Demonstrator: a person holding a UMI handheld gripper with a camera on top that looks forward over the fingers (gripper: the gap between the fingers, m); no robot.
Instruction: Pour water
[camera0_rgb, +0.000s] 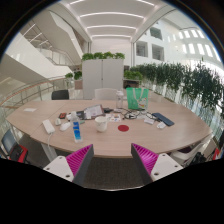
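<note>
The tongs (113, 160) hang spread wide and hold nothing, both pink pads (80, 157) showing with a broad gap between them. They sit well back from the long pale counter (60, 140), which stretches across the view ahead in a bright atrium with potted trees (190, 82) behind it.

The likely water source is a blue bottle (76, 127) standing upright near the counter's front, at about eleven o'clock from the tongs. Just to its right, around twelve o'clock, stands a white cup (101, 123), and a red disc (124, 128) lies flat at about one o'clock. A green pitcher (136, 97) stands farther back. Papers and small items lie scattered around these; what they are is too small to tell.

The task looks barely begun: nothing is gripped yet. The risks from here are mostly of approach. The bottle and cup stand near each other, so a wide spread coming in at the bottle could clip the cup and knock it over. The bottle is tall and narrow, and an off-centre or high grip may tip it. Whether it is capped cannot be seen, which matters before tilting.
</note>
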